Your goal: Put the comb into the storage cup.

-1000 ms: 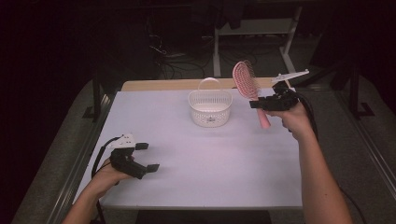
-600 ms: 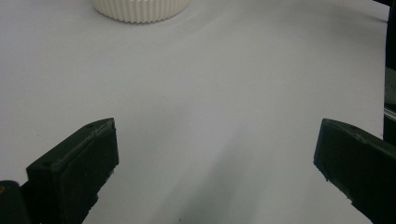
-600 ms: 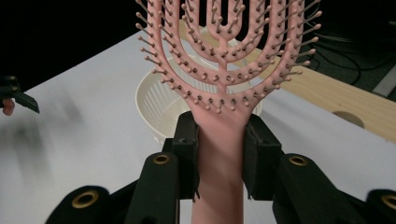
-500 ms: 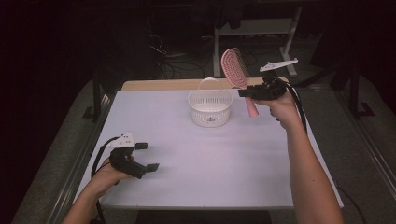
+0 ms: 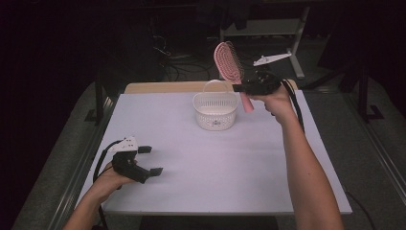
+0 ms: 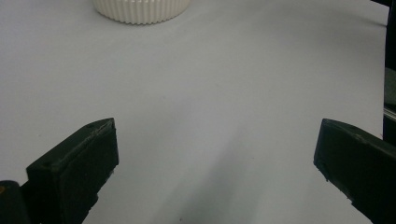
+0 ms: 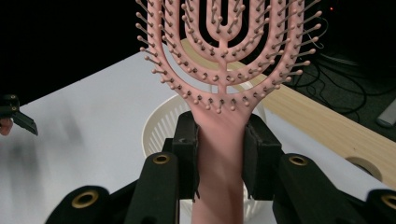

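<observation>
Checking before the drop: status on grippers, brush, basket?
Right gripper shut on pink hairbrush, held above the table beside white basket. Left gripper open, resting on the table. Nothing blocking the basket.

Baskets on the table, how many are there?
1. The white basket stands near the table's far edge, just beside the pink hairbrush held up in the right tool.

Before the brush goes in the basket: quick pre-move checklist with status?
1. Right gripper clamped on hairbrush handle: ok.
2. Brush clear of the table, held up in the air: ok.
3. Basket upright, mouth open: ok.
4. Basket inside free of other items: cannot tell.
5. Left gripper open, resting near the table's front left, away from the basket: ok.
6. Brush head above the basket: not ok, up beside its right rim.
</observation>
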A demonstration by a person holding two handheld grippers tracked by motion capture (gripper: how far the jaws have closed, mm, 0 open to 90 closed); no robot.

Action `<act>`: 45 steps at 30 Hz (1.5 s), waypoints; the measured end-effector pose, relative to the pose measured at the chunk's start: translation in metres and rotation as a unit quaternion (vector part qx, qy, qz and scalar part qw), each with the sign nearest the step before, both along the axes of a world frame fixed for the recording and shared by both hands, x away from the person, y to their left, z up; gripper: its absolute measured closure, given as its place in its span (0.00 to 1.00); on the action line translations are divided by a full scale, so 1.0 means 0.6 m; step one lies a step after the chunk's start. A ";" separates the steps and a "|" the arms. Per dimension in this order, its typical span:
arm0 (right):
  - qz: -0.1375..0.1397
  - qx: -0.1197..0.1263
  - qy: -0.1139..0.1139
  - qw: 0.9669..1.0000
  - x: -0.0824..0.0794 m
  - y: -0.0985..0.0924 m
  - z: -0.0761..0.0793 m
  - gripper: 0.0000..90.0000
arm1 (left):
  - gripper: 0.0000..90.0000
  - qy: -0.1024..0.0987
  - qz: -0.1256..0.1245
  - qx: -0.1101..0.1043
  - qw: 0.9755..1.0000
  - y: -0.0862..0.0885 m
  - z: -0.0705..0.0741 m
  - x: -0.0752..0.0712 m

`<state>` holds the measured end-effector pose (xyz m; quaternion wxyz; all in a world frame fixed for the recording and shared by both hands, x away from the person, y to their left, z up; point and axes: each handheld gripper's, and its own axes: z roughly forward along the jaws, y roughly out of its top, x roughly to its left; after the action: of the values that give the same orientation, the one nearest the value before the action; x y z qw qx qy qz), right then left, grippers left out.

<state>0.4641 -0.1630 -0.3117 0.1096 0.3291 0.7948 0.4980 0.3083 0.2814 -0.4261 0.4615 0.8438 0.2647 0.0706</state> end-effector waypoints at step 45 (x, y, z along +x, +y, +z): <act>0.061 -0.082 -0.015 0.995 0.067 0.152 -0.079 0.76 | 0.00 0.000 -0.003 -0.011 1.000 0.005 0.003 -0.001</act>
<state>0.5040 -0.0718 -0.3591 0.1176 0.2625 0.8496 0.4421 0.3078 0.2845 -0.4243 0.4708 0.8395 0.2629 0.0667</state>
